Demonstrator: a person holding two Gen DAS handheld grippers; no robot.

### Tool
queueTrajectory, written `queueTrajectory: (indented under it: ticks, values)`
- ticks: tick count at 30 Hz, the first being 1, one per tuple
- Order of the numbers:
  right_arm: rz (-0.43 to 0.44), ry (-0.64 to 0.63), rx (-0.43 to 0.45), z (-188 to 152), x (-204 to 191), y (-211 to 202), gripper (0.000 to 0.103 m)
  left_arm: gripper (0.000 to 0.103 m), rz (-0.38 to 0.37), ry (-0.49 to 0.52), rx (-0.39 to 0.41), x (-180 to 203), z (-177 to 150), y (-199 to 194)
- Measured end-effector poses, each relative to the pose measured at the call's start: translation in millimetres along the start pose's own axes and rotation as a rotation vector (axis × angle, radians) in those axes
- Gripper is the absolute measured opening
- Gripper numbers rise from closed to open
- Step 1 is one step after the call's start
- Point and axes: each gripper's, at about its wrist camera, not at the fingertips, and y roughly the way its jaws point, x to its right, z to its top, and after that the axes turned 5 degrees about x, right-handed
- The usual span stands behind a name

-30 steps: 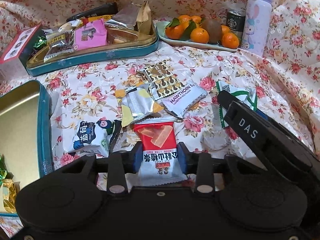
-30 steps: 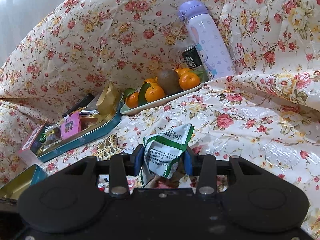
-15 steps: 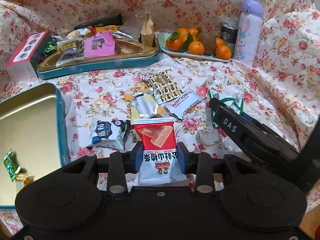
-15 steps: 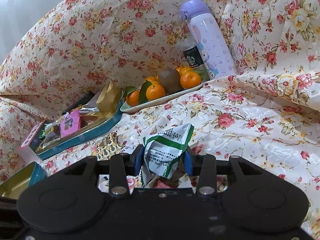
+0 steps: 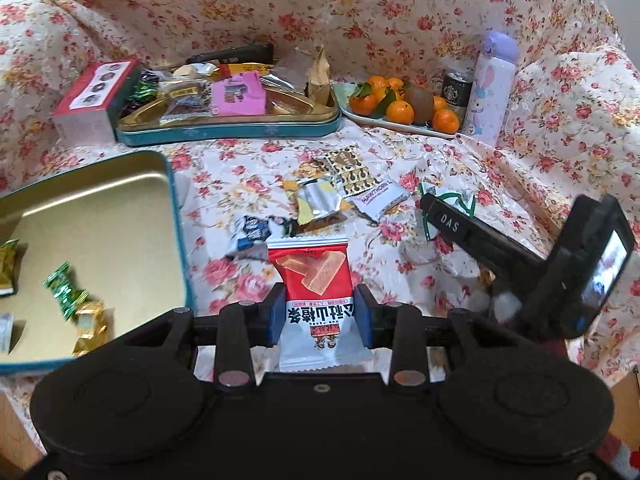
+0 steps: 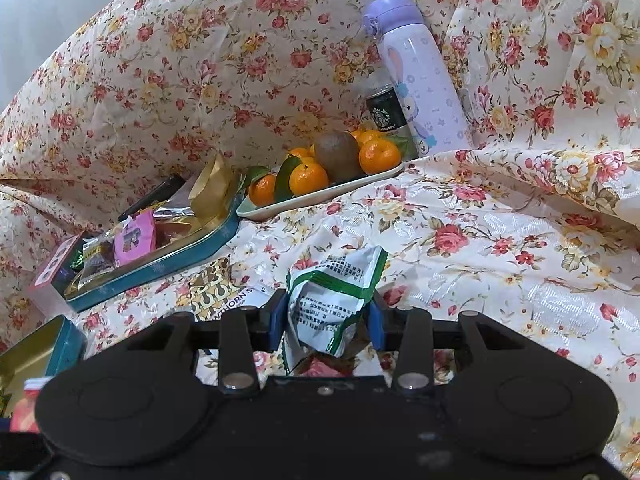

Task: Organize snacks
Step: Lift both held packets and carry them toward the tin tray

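Observation:
My left gripper (image 5: pixel 320 314) is shut on a red-and-white snack packet (image 5: pixel 316 296) and holds it above the floral cloth. An open teal tin (image 5: pixel 176 216) with a gold inside lies to its left, holding a few wrapped sweets (image 5: pixel 64 290). My right gripper (image 6: pixel 326 316) is shut on a crumpled green-and-white packet (image 6: pixel 334 292); that packet also shows in the left wrist view (image 5: pixel 452 200). Loose packets lie on the cloth ahead: a silver-yellow one (image 5: pixel 318 204), a blue-white one (image 5: pixel 252 232) and a white hawthorn one (image 5: pixel 380 198).
A second teal tin (image 5: pixel 228 128) full of snacks stands at the back, a red-topped box (image 5: pixel 94 100) beside it. A plate of oranges and a kiwi (image 5: pixel 400 110), a dark can (image 5: pixel 456 88) and a lilac flask (image 5: pixel 490 84) stand at the back right.
My left gripper has risen and pulled back with the red packet, so the open tin on the left shows more. The right gripper has barely moved.

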Motion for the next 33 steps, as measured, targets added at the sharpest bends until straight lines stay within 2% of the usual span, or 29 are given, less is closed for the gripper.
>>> queueTrajectory:
  ticks: [10,13,16,22,25,33]
  values:
    - [-0.047,-0.026,0.004,2,-1,-3,0.043,0.044,0.022,-0.050,0.026,-33,-16,-33]
    - [-0.059,-0.037,0.012,2,-4,-15,0.043,0.044,0.028,-0.072,0.030,-46,-20,-40]
    - [-0.027,-0.067,0.015,-2,-12,-38,0.043,0.044,0.028,-0.089,0.027,-55,-24,-45]
    - [0.102,-0.142,0.005,-14,-44,-97,0.043,0.044,0.042,-0.083,0.021,-65,-32,-54]
    - [0.213,-0.142,-0.025,-23,-60,-126,0.043,0.044,0.049,-0.092,0.020,-74,-35,-58]
    - [0.425,-0.201,-0.122,-50,-116,-167,0.043,0.044,0.090,-0.122,0.031,-108,-30,-67]
